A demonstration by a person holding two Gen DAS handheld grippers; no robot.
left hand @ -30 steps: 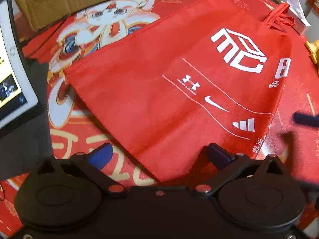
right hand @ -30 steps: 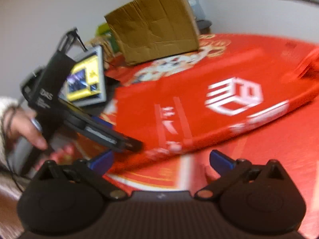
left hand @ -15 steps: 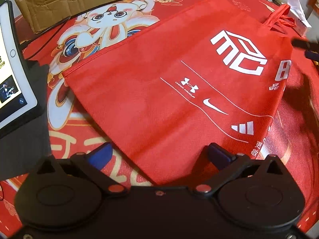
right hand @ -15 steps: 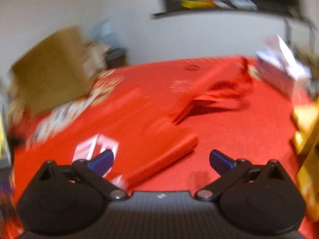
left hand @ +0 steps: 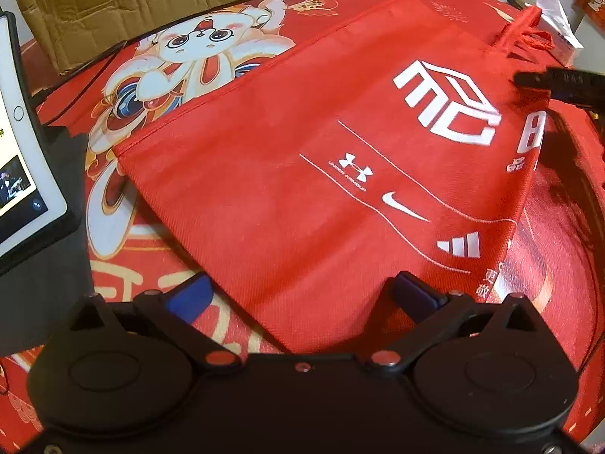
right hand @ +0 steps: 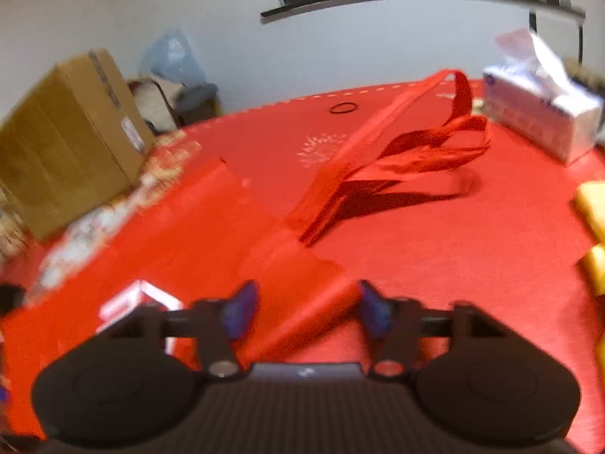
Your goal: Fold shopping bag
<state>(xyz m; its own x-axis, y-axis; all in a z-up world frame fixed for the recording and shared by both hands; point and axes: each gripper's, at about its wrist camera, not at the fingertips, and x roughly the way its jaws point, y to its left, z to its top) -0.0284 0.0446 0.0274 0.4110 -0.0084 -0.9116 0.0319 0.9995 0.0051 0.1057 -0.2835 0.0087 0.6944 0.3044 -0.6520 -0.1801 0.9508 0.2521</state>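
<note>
A red shopping bag [left hand: 321, 174] with white logos lies flat on the red printed tablecloth [left hand: 170, 75]. Its handles [left hand: 525, 38] trail off the far right end. My left gripper [left hand: 302, 295] hovers open over the bag's near corner, and the fabric point lies between its fingers untouched. My right gripper [right hand: 307, 308] is at the handle end, also seen as a dark shape [left hand: 556, 81] in the left wrist view. Its jaws are closing with a raised fold of the bag's top corner [right hand: 302, 291] between them. The loose handles [right hand: 427, 151] lie just beyond it.
A cardboard box [left hand: 132, 0] stands at the far left and a tablet [left hand: 19, 174] leans at the left edge. A tissue box [right hand: 540, 117] sits past the handles, with yellow objects [right hand: 593, 234] at the right edge. A black elastic ring [right hand: 343, 108] lies on the cloth.
My right gripper swung from beside the left gripper over to the bag's handle end, and its jaws narrowed around the corner fold. The left gripper and the bag stayed still.
</note>
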